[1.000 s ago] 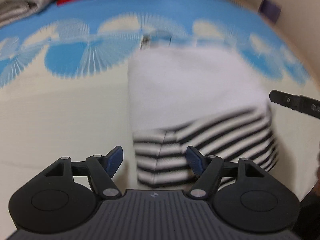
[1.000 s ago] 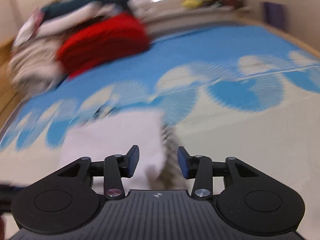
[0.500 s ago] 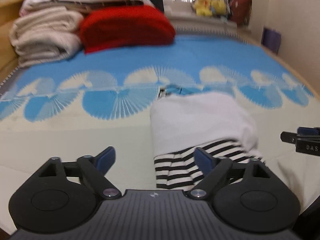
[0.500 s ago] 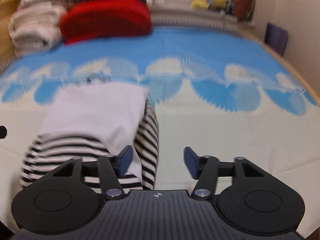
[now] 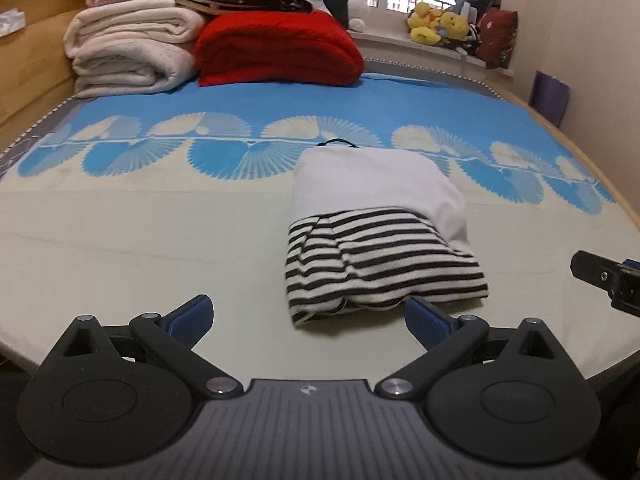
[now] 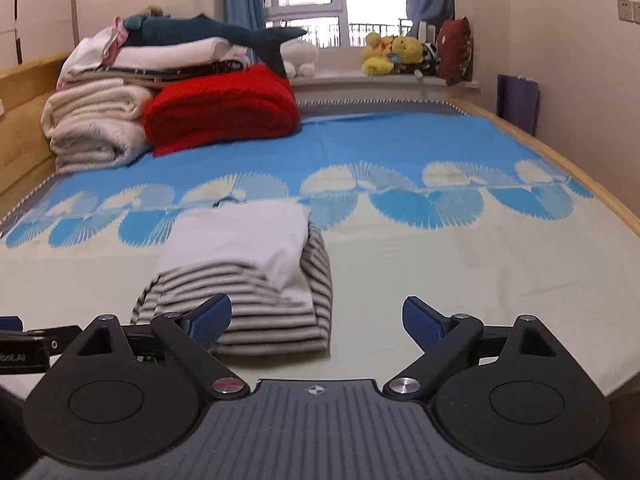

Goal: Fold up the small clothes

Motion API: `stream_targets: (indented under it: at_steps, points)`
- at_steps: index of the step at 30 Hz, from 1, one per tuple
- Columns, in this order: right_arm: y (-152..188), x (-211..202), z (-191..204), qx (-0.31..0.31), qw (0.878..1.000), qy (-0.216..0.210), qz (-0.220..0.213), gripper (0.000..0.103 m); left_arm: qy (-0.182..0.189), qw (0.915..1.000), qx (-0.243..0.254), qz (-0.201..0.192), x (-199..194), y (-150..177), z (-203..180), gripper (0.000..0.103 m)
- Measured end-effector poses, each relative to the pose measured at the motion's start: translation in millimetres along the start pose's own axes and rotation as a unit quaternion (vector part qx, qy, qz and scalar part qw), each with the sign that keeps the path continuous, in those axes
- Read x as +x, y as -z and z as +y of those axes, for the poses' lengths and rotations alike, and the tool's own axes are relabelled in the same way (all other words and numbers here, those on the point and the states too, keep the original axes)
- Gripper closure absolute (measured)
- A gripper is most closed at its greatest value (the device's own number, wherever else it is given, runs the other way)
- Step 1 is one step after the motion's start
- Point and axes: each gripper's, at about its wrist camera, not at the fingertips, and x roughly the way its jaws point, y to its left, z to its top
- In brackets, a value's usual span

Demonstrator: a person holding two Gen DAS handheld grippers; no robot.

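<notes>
A folded garment, white on the far half and black-and-white striped on the near half, lies on the bed's cream and blue cover. My left gripper hovers just before its near edge, jaws opening wide, nothing between them. In the right wrist view the same folded garment lies ahead and to the left. My right gripper is also opening wide, empty, with its left fingertip over the garment's near edge. The right gripper's tip shows at the right edge of the left wrist view.
At the head of the bed sit a red folded blanket, cream folded blankets with white bedding and a dark plush shark on top. Plush toys line the window sill. A wooden bed rail runs along the right; a wall lies beyond it.
Both grippers have pulled back and risen from the garment and opened wide. The garment now lies folded on the bed, farther away in both views.
</notes>
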Motion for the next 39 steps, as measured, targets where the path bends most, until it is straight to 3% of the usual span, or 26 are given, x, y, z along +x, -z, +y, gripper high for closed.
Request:
stream_targets:
  at_steps: [6,11,39]
  points:
    - [5.0,-0.5,12.0,-0.033,0.999,-0.004,-0.002,0.010,-0.007,0.9999,0.008,0.000,6.3,5.3,-4.3,0.001]
    - [3.7,9.9,12.5,-0.020,1.000,-0.001,0.007,0.010,-0.007,0.9999,0.003,0.013,20.9,4.9,-7.9,0.001]
    - [2.2,20.8,28.0,-0.035,0.999,-0.013,0.011,0.010,0.003,1.0000,0.002,0.002,25.5,1.0,-8.0,0.001]
